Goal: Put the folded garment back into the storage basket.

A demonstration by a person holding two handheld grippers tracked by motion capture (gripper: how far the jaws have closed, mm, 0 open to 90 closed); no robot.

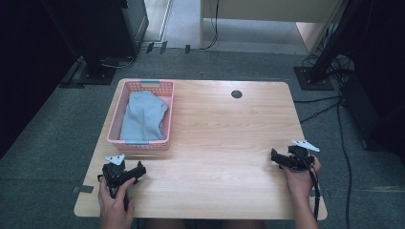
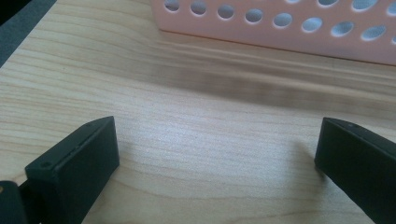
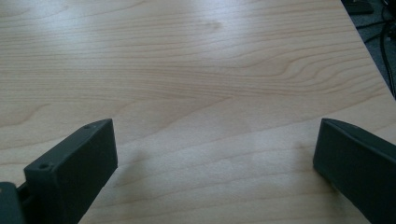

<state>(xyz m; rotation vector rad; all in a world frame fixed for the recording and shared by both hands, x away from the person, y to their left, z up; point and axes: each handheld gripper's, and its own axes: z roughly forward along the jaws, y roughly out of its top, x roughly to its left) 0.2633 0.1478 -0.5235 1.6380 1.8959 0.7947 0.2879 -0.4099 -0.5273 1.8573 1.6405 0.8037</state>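
Observation:
A pink perforated basket (image 1: 114, 128) stands at the table's back left with a folded grey-blue cloth (image 1: 143, 117) lying inside it. My left gripper (image 1: 139, 170) rests near the front left of the table, just in front of the basket, held by a hand. Its jaws stand wide apart over bare wood in the left gripper view, with the basket wall (image 2: 289, 32) close ahead. My right gripper (image 1: 276, 157) sits near the table's right edge, also hand-held. Its jaws are spread wide with nothing between them.
The wooden table (image 1: 224, 138) has a round cable hole (image 1: 236, 94) near its back edge. Black stand bases (image 1: 98, 74) and cables (image 1: 334, 102) lie on the grey carpet around the table. The table's right edge (image 3: 369, 51) is near the right gripper.

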